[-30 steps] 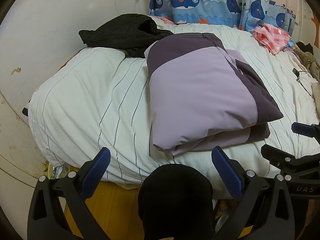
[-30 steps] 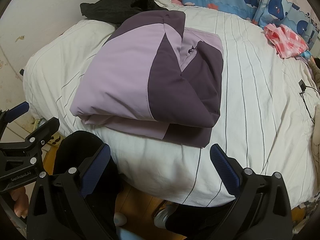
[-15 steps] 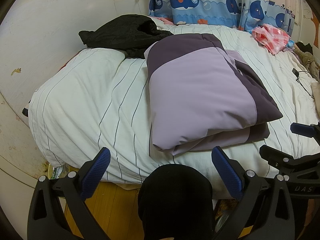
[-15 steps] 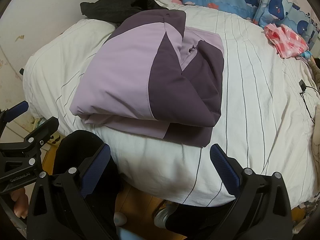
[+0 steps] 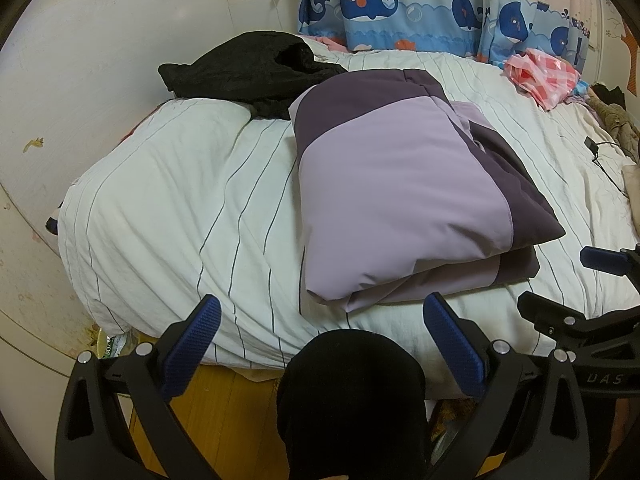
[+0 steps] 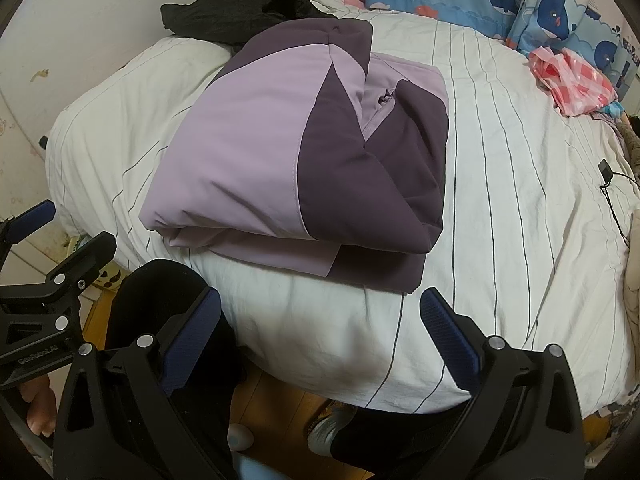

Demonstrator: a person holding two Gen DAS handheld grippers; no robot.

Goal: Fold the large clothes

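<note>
Two tools: left tool (image 5: 322,334) wide, empty | right tool (image 6: 320,324) wide, empty | folded two-tone purple padded jacket (image 6: 304,152) lies mid white striped bed (image 6: 520,200), just beyond both | fold looks finished

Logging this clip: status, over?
Left tongs open, right tongs open, both empty. Purple jacket folded on striped duvet. Black garment touches its far edge.
</note>
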